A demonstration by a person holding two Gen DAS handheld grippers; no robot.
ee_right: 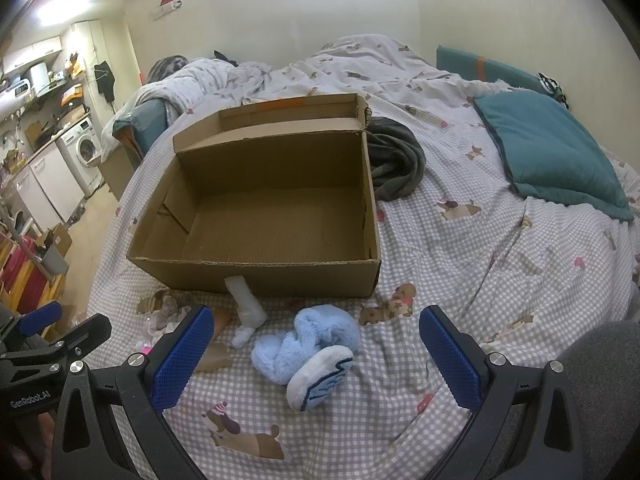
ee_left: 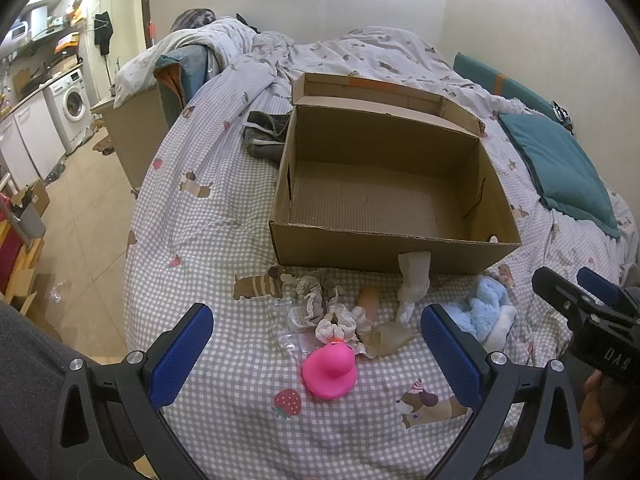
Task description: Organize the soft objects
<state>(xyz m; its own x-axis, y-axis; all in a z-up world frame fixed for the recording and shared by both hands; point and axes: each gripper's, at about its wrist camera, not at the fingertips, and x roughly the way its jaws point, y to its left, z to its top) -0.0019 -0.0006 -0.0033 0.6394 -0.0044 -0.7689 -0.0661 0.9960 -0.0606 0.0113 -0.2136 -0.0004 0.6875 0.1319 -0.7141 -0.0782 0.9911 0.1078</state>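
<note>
We are holding the right claw [ee_right: 312,360] wide and empty just over the blue slipper [ee_right: 308,354], whose long axis is running across the gap. The left claw [ee_left: 316,356], also wide, is hovering over the pink duck [ee_left: 329,372] and scrunchies [ee_left: 340,320]. The empty cardboard box [ee_right: 256,276] is waiting just beyond, mid-bed, nothing blocking.

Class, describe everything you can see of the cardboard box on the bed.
The box is plain brown corrugated cardboard, shallow, rectangular and empty. Its hinged lid stands open at the far side, with orange tape on it. It rests upright on the checked bedcover. A white sock leans against its near wall; grey cloth lies beside it.
</note>
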